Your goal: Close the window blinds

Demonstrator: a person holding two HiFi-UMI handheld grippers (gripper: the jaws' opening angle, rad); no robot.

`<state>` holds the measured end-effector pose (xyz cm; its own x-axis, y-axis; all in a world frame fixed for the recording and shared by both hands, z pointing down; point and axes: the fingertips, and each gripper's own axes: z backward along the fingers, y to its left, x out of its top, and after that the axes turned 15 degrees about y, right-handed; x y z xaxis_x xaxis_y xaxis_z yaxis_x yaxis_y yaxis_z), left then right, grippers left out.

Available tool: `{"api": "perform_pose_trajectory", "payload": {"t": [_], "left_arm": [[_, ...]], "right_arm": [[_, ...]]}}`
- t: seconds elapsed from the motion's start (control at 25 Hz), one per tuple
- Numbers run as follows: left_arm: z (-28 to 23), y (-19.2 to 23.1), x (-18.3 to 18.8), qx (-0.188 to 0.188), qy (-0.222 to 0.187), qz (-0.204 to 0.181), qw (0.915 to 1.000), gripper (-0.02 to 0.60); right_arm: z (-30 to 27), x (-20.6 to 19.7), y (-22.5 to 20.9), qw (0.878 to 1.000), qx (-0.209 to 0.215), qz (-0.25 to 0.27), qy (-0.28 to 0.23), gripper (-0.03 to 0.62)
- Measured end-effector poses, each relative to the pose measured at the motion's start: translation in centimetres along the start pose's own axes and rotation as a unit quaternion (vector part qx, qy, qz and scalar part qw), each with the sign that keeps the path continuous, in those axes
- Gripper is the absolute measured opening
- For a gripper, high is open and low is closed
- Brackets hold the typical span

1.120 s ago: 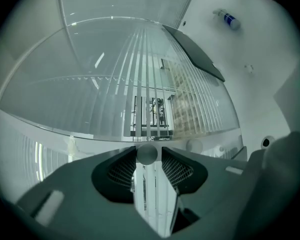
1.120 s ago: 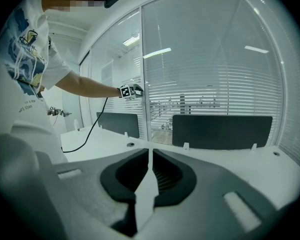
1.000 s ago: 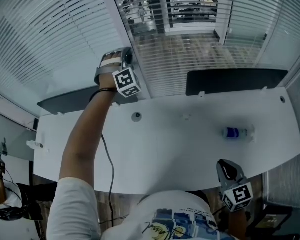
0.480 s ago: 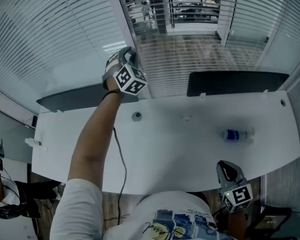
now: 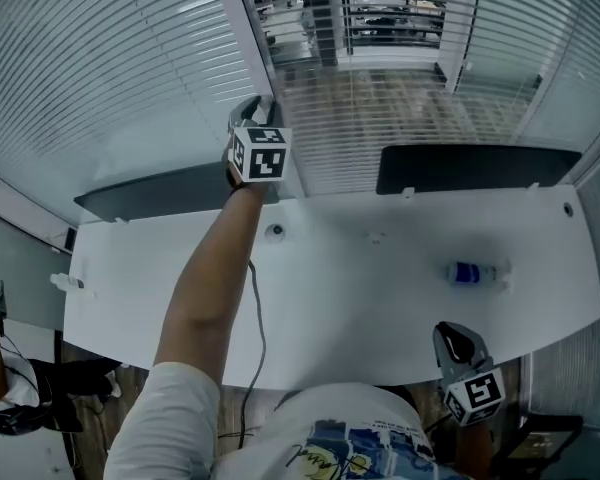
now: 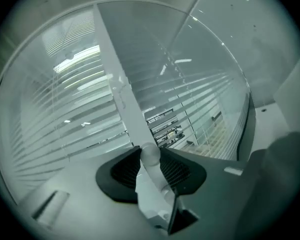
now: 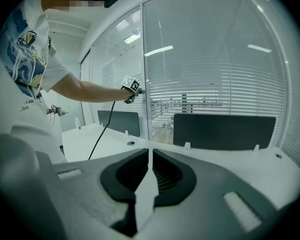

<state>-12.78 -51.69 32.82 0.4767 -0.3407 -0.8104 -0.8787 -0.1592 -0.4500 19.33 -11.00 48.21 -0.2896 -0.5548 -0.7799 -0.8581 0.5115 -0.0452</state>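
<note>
- The right gripper (image 5: 452,334) is held low at the near edge of the surface (image 5: 360,308), close to the person's body. Its jaws are seen pressed together with nothing between them.
- The surface is white, long and curved. It is largely bare.
- A small bottle (image 5: 475,269) with a blue band lies on its side toward the right of the surface, well apart from both grippers.
- A round grommet (image 5: 273,232) is set in the surface nearer the far edge, and a dark cable (image 5: 252,298) hangs from the outstretched left arm across the surface.
- Two dark screens are fixed along the far edge, one at the left (image 5: 160,193) and one at the right (image 5: 478,168), with a gap between them.
- Beyond that gap the left gripper (image 5: 256,108) is held up against the white post (image 5: 242,48) that divides the glass panes. Its jaws are closed on the clear wand (image 6: 151,156) of the blinds, whose rounded end is seen clamped between the two pads.
- The blinds (image 5: 110,58) are let down over the panes on both sides of the post. On the left pane the slats read as pale bands. Through the slats of the middle pane (image 5: 380,28) another room with shelving can be made out, so those slats are not fully shut.
</note>
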Motion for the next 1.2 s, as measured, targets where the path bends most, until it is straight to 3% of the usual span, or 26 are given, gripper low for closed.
{"api": "perform_pose_trajectory", "payload": {"t": [0.24, 0.56, 0.76, 0.84, 0.96, 1.12, 1.2], "left_arm": [[0.2, 0.6, 0.1, -0.035, -0.005, 0.111, 0.9932, 0.124], [0.1, 0.7, -0.4, -0.08, -0.001, 0.235, 0.9686, 0.124], [0.0, 0.9, 0.0, -0.06, -0.006, 0.18, 0.9819, 0.131], [0.1, 0.6, 0.0, -0.059, -0.007, 0.152, 0.9865, 0.174], [0.8, -0.2, -0.1, -0.056, -0.011, 0.11, 0.9922, 0.19], [2.0, -1.2, -0.1, -0.041, -0.012, 0.014, 0.999, 0.196], [2.5, -1.7, -0.2, -0.031, -0.011, -0.047, 0.9983, 0.196]], "right_arm": [[0.1, 0.5, -0.2, 1.0, 0.0, 0.002, 0.002, 0.018], [-0.1, 0.3, -0.5, 1.0, 0.0, 0.003, 0.001, 0.019], [0.2, 0.8, -0.5, 1.0, -0.001, 0.002, 0.0, 0.019], [0.4, 0.7, -0.5, 1.0, -0.003, 0.003, -0.002, 0.018], [0.4, 0.2, -0.6, 1.0, -0.004, 0.002, -0.003, 0.02], [0.5, 0.3, 0.0, 1.0, -0.003, 0.002, -0.005, 0.019], [0.5, 0.2, 0.2, 1.0, -0.001, 0.001, -0.004, 0.018]]}}
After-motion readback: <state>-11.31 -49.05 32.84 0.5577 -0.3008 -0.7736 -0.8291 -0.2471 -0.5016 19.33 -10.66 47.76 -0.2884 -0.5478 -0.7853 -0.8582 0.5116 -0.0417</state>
